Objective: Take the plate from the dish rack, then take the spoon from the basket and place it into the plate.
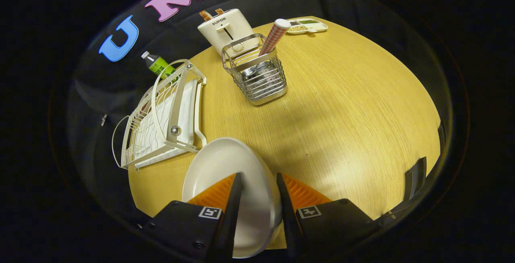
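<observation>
**Plate out of rack, held over table — set-down pending**

Gripper view. The gripper [258, 182] is seen with its fingers [219, 192] a small way apart, and the plate [229, 166] lies between them. The left finger is laid over the plate's upper face; the right finger runs along its rim on the other side. Whether both pads actually press on the plate cannot be told, since the contact on the right side is hidden by the rim. The plate appears tilted and sits just beside the near corner of the rack [161, 114], which is empty of dishes. The rack stands on the table [342, 114], near its left border.

Beyond the fingers, well apart from the plate, the basket [257, 76] is seen, with the spoon [273, 38] standing in it, checked handle up and leaning right. Behind the basket stand a toaster [225, 27] and a small tray [307, 25]; a bottle [159, 65] lies behind the rack.

Judgement: the first step looks nearly done; the plate remains to be set down.

Advice for the step:
- The plate should be levelled before it is lowered.
- Bare table between rack and basket is preferred, clear of the rack's corner.
- Release should be made only once the base rests flat, lest the plate rock.
</observation>
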### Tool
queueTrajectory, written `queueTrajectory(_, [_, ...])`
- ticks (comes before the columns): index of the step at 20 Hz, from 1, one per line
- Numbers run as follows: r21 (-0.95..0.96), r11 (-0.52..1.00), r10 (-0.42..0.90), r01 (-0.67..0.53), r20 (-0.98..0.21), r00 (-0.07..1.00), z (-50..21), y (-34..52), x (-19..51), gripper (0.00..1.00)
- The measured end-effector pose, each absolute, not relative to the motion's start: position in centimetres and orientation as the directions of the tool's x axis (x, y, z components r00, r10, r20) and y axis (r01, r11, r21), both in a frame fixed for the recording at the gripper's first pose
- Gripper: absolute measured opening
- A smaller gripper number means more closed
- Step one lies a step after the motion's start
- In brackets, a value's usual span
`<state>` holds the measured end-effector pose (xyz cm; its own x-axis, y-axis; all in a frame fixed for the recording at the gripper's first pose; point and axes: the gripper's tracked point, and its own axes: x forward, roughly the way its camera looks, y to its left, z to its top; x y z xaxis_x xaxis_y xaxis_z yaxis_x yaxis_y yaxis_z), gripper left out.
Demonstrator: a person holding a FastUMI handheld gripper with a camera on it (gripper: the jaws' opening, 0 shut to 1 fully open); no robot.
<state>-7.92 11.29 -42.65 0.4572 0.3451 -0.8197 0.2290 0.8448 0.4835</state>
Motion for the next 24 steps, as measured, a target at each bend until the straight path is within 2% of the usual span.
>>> queueTrajectory(4, [0.374,0.898,0.245,0.229,-0.86,0.447,-43.8,8.7,-8.8,0.51])
queueTrajectory(6, [0.379,0.896,0.239,0.233,-0.852,0.466,-43.3,8.3,-8.7,0.59])
queueTrajectory(9, [0.377,0.904,0.233,0.203,-0.831,0.505,-41.5,7.6,-8.0,0.6])
queueTrajectory(17, [0.3,0.954,0.214,-0.02,-0.629,0.748,-29.4,4.7,-1.5,0.6])
queueTrajectory(21, [0.254,0.966,0.194,-0.037,-0.628,0.754,-29.4,2.7,1.8,0.6])
queueTrajectory(24, [0.237,0.971,0.173,-0.01,-0.679,0.714,-32.1,2.0,2.8,0.6])
